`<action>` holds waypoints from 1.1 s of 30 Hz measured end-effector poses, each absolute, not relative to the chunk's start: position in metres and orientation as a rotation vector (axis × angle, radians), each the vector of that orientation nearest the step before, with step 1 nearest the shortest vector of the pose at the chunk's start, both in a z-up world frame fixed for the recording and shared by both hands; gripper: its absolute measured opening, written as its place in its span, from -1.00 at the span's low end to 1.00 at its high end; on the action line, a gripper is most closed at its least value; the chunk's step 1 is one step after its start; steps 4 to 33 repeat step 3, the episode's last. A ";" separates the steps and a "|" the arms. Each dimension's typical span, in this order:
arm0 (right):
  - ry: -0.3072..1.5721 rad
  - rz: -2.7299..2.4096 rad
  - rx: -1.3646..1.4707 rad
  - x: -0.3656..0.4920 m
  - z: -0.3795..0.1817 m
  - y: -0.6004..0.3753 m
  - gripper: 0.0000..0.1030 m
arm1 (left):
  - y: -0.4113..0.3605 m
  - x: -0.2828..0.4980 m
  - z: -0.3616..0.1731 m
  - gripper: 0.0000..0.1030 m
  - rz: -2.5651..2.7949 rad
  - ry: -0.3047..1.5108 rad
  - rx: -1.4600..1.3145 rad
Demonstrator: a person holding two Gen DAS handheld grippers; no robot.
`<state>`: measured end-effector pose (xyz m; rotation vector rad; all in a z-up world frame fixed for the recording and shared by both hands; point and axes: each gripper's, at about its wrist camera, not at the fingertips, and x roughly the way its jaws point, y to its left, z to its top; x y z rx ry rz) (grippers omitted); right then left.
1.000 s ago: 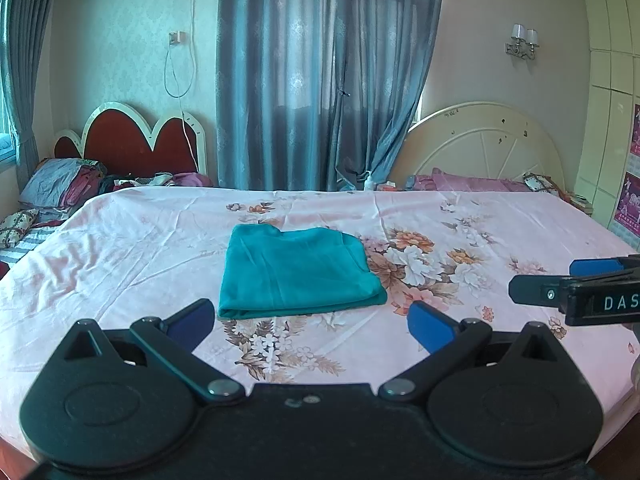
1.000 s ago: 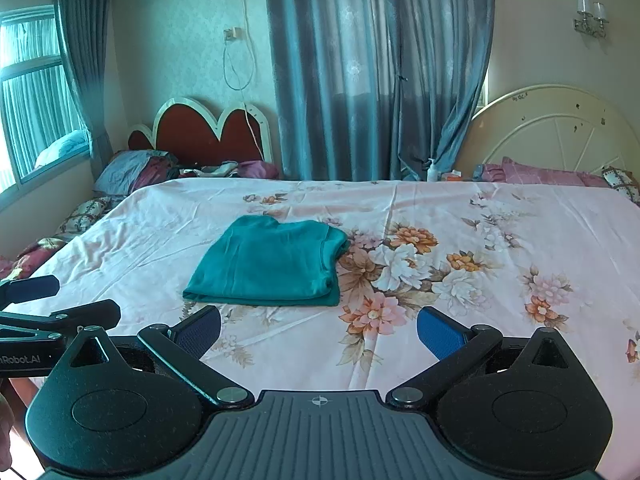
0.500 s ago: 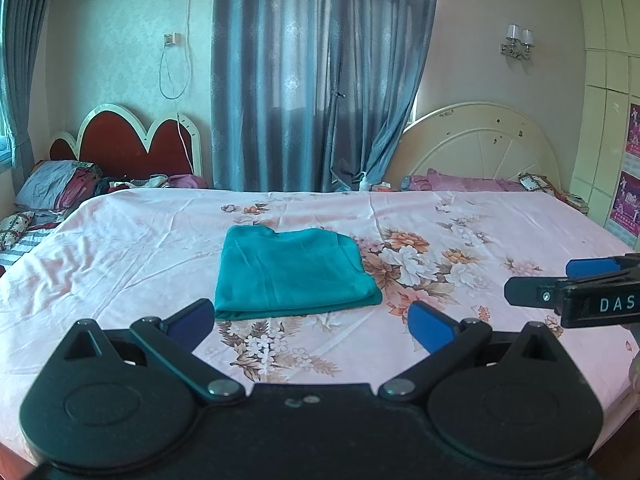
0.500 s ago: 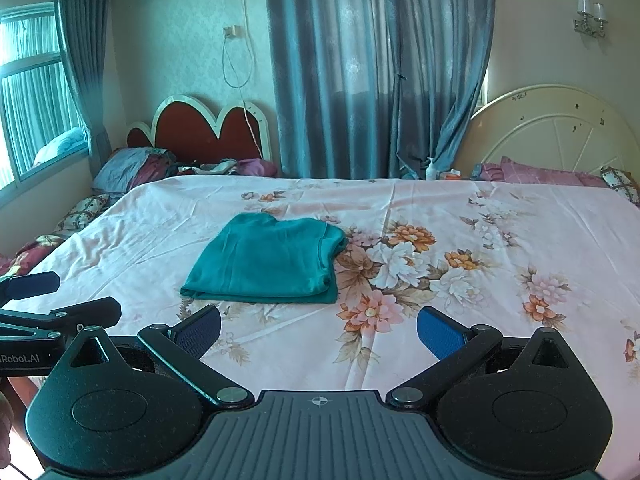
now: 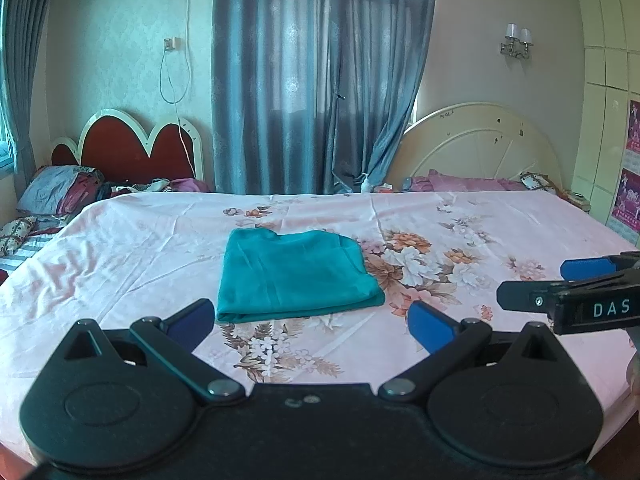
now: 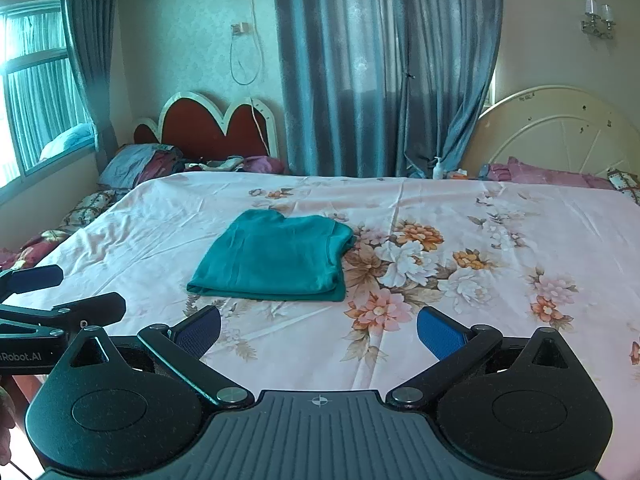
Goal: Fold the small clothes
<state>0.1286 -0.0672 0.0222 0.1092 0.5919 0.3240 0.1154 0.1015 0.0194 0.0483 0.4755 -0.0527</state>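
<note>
Folded teal garment (image 5: 294,274) lies flat on the pink floral bedsheet (image 5: 460,240), roughly a rectangle, thick folded edge facing the tongs. Left gripper (image 5: 310,318) released, jaws spread wide, blue pads (image 5: 430,322) empty; the garment sits just ahead of it and a bit left of centre, its near edge beyond the fingertips, not touching. From the left wrist view the right gripper (image 5: 560,284) shows at the right edge, side-on, well right of the garment, over the sheet.

Right gripper (image 6: 318,330) also released, jaws wide apart, nothing between the pads (image 6: 438,332). Here the garment (image 6: 276,258) lies ahead and to the left of centre, apart from the fingertips, with the bare sheet (image 6: 500,220) ahead-right. Left gripper (image 6: 44,292) pokes in at the far left edge, left of the garment and nearer the camera.

Beyond the garment: blue curtains (image 5: 316,80), red scalloped headboard (image 5: 132,148), cream headboard (image 5: 480,140).
</note>
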 end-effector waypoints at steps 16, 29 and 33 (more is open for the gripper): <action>0.597 0.331 0.112 0.130 0.020 -0.067 1.00 | 0.100 0.116 0.018 0.99 -0.048 0.482 0.054; 0.597 0.331 0.112 0.130 0.020 -0.067 1.00 | 0.100 0.116 0.018 0.99 -0.048 0.482 0.054; 0.597 0.331 0.112 0.130 0.020 -0.067 1.00 | 0.100 0.116 0.018 0.99 -0.048 0.482 0.054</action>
